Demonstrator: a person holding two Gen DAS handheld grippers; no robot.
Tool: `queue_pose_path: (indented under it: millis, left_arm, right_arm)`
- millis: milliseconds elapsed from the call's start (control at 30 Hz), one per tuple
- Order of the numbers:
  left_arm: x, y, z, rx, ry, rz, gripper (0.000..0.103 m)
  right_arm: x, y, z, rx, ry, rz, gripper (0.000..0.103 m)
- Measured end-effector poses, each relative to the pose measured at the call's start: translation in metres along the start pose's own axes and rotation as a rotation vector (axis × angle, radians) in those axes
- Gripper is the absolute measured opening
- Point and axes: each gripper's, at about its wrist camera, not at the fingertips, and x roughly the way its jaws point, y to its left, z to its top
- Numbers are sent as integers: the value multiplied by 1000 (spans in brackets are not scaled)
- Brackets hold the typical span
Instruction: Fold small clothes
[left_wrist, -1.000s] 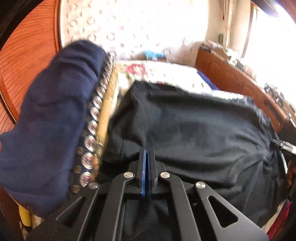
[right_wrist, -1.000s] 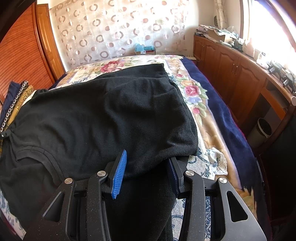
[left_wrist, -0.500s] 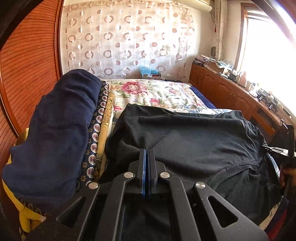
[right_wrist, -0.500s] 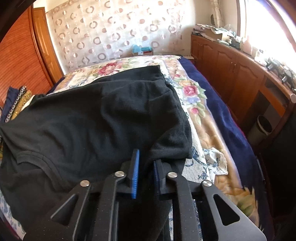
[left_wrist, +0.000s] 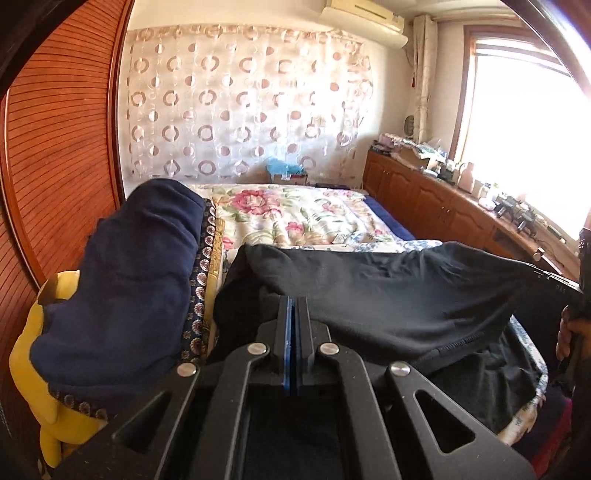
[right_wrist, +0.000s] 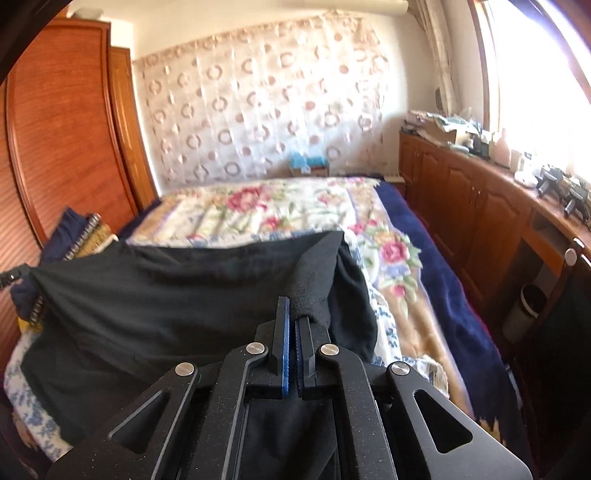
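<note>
A black T-shirt (left_wrist: 388, 291) hangs stretched between my two grippers above the floral bed; it also shows in the right wrist view (right_wrist: 166, 295). My left gripper (left_wrist: 294, 306) is shut on the shirt's left edge. My right gripper (right_wrist: 293, 314) is shut on the shirt's right edge, with cloth bunched up over its right finger. The right gripper's tip also shows at the right edge of the left wrist view (left_wrist: 554, 278), pinching the cloth. The shirt's lower part sags down onto the bed.
A floral bedspread (left_wrist: 295, 214) covers the bed (right_wrist: 436, 295). A pile of navy bedding (left_wrist: 136, 273) on a yellow cushion (left_wrist: 29, 354) lies at the left. Wooden cabinets (right_wrist: 480, 206) with clutter run along the right; a wooden wardrobe (right_wrist: 62, 147) stands at the left.
The right gripper closed on the shirt's edge. Both grippers then rose, lifting the shirt off the bed so it hangs stretched between them.
</note>
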Motion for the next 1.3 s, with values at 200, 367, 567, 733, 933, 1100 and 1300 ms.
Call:
queue_pose_path:
  millis: [200,367,567,733,933,1100,1300]
  left_arm:
    - [-35,10,-17,-42,-13,-40,0]
    - [-55,17,-36,-42,1,-36,0]
    - [-56,23,-65,-57,68,-52,0]
    - [-44,31,-101,-78,156,-39,0]
    - [-37,30,-114,-75,199,-22,0]
    - [-39,25,-117,-86,218,-62,0]
    - [-43,26,-111,-48,224,-19,9]
  right_arm:
    - [-40,6,-15,15,-26,54,0]
    - [-65,15,-33,4,-16,77,0]
    - [-73,20,-54,-10,26,84,0]
    - [-61,16,-90,3,125,62,0]
    - [-58,13,-112,10,175,52,0]
    - [-54,14,-114,0,190,51,0]
    - [-54,15,-112,1,183,61,0]
